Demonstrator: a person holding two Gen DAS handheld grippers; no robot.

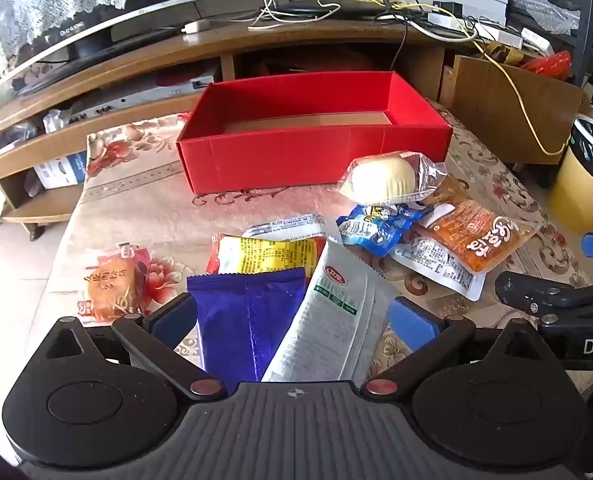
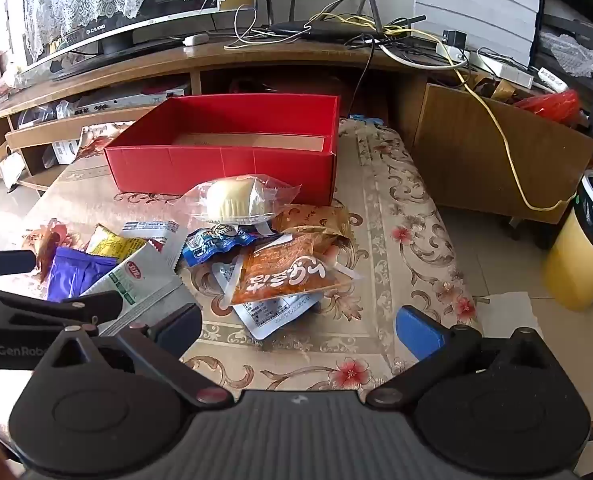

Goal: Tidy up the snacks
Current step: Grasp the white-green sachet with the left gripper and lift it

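The open red cardboard box [image 1: 314,148] is sitting empty at the far side of the floral-patterned tablecloth [image 1: 136,208], its brown floor bare in both views, so the sorting is judged to be only just beginning. All the snacks are lying loose in front of it: a clear-wrapped pale round bun [image 1: 384,178] just beside the box's front wall, a crinkled blue packet [image 1: 376,228], an orange flat pouch with white lettering [image 1: 476,240], a yellow printed packet [image 1: 268,256], a shiny blue foil sachet [image 1: 248,320], a white-and-green long sachet [image 1: 336,312] and, apart to the left, a wrapped golden pastry [image 1: 110,288]. The left gripper [image 1: 292,320] is hovering over the two sachets with fingers spread wide, holding nothing; the right gripper [image 2: 296,328] is likewise gaping wide and empty above bare cloth, near the orange pouch
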